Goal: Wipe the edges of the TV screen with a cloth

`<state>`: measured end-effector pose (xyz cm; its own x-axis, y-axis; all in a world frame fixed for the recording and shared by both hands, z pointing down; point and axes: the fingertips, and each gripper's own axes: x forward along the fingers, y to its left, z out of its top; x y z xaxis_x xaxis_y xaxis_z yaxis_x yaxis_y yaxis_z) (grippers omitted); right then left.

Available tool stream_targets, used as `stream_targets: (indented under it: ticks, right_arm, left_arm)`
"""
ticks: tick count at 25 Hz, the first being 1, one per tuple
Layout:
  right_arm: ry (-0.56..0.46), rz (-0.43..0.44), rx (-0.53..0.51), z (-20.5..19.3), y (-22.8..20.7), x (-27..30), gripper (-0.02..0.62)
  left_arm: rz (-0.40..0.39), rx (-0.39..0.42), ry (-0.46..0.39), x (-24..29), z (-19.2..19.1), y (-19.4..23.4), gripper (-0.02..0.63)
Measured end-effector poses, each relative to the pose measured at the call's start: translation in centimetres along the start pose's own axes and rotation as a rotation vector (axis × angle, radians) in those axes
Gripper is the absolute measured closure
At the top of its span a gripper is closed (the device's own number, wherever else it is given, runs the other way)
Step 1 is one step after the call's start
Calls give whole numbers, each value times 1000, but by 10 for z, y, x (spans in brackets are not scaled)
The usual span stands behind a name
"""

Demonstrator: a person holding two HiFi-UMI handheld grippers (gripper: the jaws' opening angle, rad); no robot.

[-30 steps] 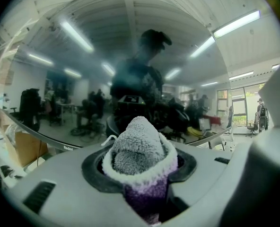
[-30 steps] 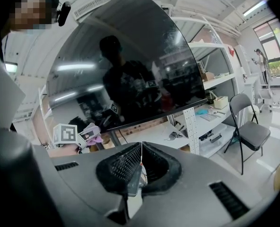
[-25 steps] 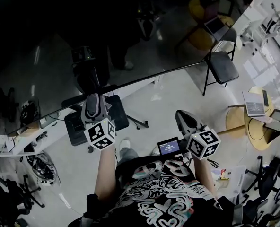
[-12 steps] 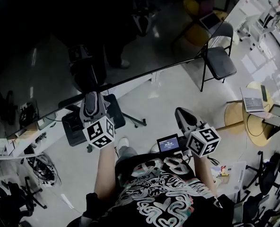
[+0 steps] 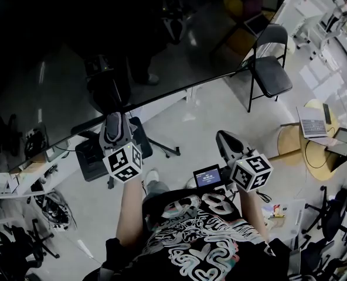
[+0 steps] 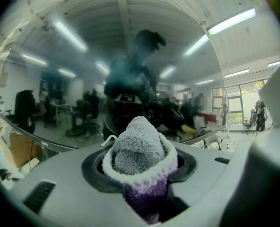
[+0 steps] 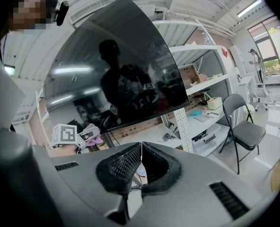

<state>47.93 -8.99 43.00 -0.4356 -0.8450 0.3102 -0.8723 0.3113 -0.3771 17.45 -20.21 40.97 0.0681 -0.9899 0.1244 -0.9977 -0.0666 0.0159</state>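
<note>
A big dark TV screen [image 5: 74, 69] fills the upper left of the head view, its lower edge [image 5: 179, 91] running diagonally. My left gripper [image 5: 114, 124] is held up at that lower edge, shut on a fluffy grey and purple cloth [image 6: 139, 152] that bulges out between its jaws. The cloth sits close to the glossy screen [image 6: 130, 70], which reflects the room. My right gripper [image 5: 225, 142] hangs lower and to the right, away from the screen [image 7: 116, 65], its black pads [image 7: 123, 167] pressed together with nothing between them.
A black folding chair [image 5: 270, 69] stands right of the TV. White shelving [image 7: 196, 112] with small items runs under the screen. A round wooden table [image 5: 314, 151] with a laptop is at the far right. A TV stand base [image 5: 103, 151] sits on the floor below my left gripper.
The view has shifted very slightly; both grippers stay almost where they were, the left still at the screen's lower edge with the cloth.
</note>
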Motion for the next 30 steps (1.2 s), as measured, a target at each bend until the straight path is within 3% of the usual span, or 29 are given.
stream_targets:
  ticks: [30]
  right_arm:
    - [-26,-33,22,11,-62,-32,566]
  left_arm:
    - [-27,28,1,16,1,-70,400]
